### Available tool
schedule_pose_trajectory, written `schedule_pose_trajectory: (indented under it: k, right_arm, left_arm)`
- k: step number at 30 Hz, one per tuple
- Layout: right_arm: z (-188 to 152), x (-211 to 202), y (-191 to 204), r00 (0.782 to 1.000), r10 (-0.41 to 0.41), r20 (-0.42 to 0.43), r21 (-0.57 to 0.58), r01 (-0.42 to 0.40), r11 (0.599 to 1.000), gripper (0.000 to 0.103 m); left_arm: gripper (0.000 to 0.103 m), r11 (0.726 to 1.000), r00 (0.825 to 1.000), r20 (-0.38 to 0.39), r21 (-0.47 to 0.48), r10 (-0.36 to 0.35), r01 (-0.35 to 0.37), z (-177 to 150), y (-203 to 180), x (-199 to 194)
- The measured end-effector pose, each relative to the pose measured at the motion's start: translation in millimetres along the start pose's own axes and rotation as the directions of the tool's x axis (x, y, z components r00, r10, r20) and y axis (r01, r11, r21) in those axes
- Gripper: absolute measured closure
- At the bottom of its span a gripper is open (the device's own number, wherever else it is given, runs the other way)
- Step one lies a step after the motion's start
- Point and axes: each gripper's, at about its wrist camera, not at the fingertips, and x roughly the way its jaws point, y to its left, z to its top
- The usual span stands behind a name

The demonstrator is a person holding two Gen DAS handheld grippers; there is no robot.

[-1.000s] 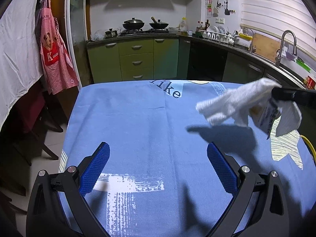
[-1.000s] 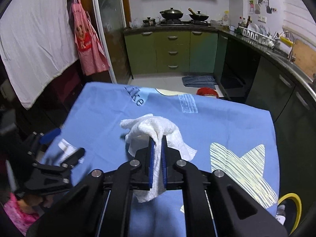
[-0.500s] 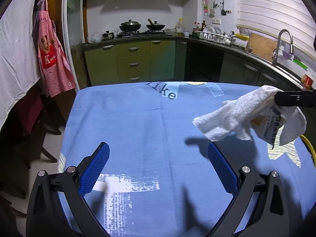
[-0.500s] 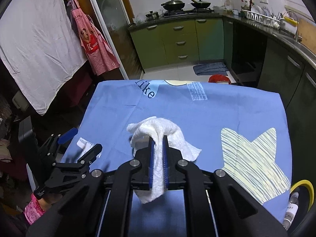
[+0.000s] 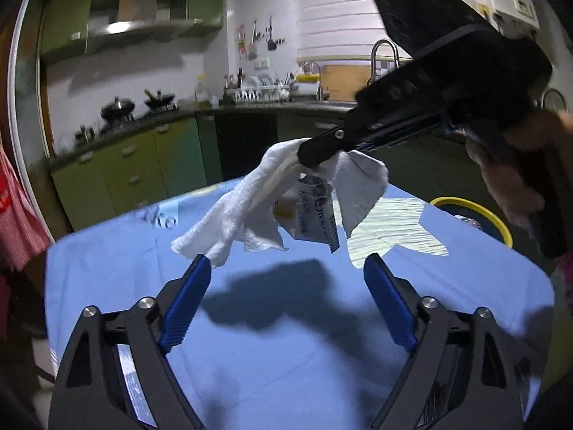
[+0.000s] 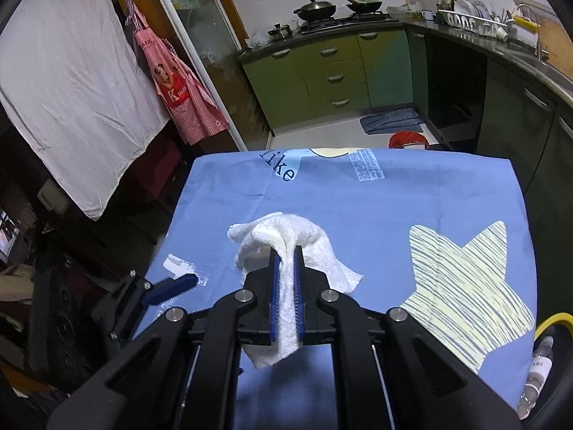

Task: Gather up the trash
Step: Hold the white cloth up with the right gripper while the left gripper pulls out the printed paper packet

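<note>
A crumpled white paper towel (image 6: 286,229) hangs over the blue tablecloth (image 6: 394,197), pinched in my shut right gripper (image 6: 285,254). In the left wrist view the same towel (image 5: 247,208) dangles from the right gripper (image 5: 315,154), and a printed wrapper (image 5: 315,215) hangs with it. My left gripper (image 5: 286,286) sits low in front of the towel. Its jaws are closing and nothing is between them. The towel's lowest corner hangs just above the left fingertip (image 5: 200,268). From the right wrist view the left gripper (image 6: 172,286) is at the table's left edge.
A yellow-rimmed bin (image 5: 476,215) stands off the table's right side, with a plastic bottle (image 6: 537,369) inside it. A hand (image 5: 519,165) grips the right tool's handle. Green kitchen cabinets (image 6: 333,71) lie beyond the table, and a red apron (image 6: 175,86) hangs at the left.
The left wrist view has swung right and tilted, so the right gripper and its towel now hang centred and close. The left jaws have narrowed a little. The right gripper has kept its hold.
</note>
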Motion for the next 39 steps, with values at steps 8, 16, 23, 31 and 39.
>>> schedule_pose_trajectory:
  k: [8,16,23,31,39]
  right_arm:
    - [-4,-20,12,0.996,0.083,0.022,0.035,-0.084,0.996,0.095]
    - [-9,-40,23,0.989,0.141,0.041,0.022,-0.142,0.99,0.094]
    - [-11,-41,24,0.984,0.175,0.035,0.032,-0.176,0.984,0.094]
    - [-10,-41,22,0.983,0.181,0.037,0.046,-0.182,0.982,0.094]
    - [-6,-45,16,0.983,0.174,0.052,0.061,-0.177,0.982,0.094]
  left_arm:
    - [0.019,0.975,0.981,0.12,0.144,0.152,-0.169,14,-41,-5]
    - [0.025,0.904,0.934,0.239,0.274,0.267,-0.329,9,-71,0]
    - [0.053,0.904,0.945,0.207,0.295,0.255,-0.309,2,-76,13]
    - [0.071,0.887,0.935,0.232,0.32,0.268,-0.333,-4,-78,9]
    - [0.075,0.849,0.924,0.255,0.38,0.286,-0.368,-10,-86,8]
